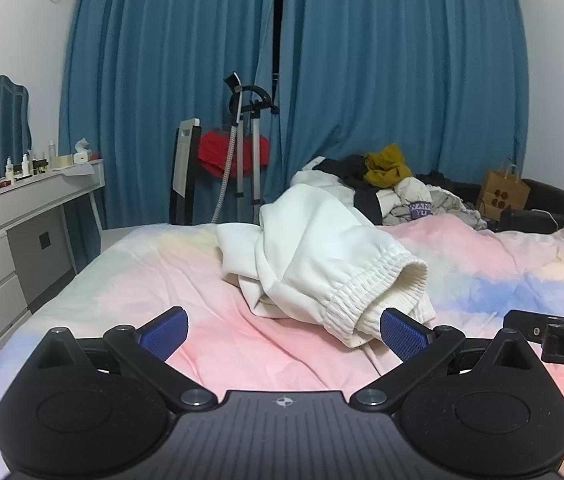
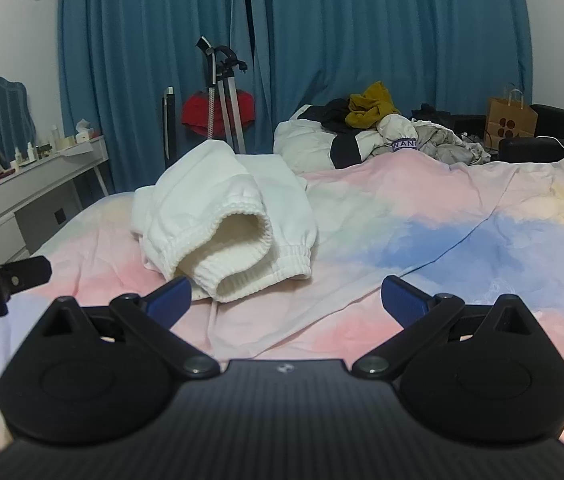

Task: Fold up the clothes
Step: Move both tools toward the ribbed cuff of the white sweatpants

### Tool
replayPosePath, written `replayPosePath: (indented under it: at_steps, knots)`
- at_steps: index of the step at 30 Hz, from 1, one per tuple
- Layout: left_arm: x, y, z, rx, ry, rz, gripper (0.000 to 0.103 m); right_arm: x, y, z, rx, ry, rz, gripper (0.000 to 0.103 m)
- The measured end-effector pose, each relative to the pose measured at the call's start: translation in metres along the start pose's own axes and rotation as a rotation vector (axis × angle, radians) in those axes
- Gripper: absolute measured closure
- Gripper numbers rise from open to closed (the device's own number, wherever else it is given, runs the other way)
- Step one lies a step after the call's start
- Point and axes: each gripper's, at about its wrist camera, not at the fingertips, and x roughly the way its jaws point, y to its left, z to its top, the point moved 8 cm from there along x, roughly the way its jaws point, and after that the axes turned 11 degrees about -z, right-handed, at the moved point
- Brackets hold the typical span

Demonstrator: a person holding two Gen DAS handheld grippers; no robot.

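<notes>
Clothes pile [image 1: 386,184] behind white sweatpants [image 1: 322,264] is partly hidden.

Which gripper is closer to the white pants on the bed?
About equal. The left gripper has its right finger at the white pants' waistband; the right gripper has its left finger at it. Both are open.

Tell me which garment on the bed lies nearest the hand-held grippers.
The white sweatpants, bunched alone on the pastel bedspread just ahead of both open grippers, elastic waistband facing them. The other clothes sit in a pile at the far edge.
</notes>
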Motion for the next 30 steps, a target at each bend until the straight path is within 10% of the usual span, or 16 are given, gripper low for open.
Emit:
replayPosePath:
  at_steps: [16,30]
  knots:
    - [0.0,0.006,0.0,0.044,0.03,-0.013,0.0,0.008,-0.003,0.005,0.199,0.001,0.006,0.0]
    - [-0.006,0.012,0.002,0.047,0.012,0.005,0.0,0.011,0.041,0.084,0.044,-0.016,-0.067,0.0]
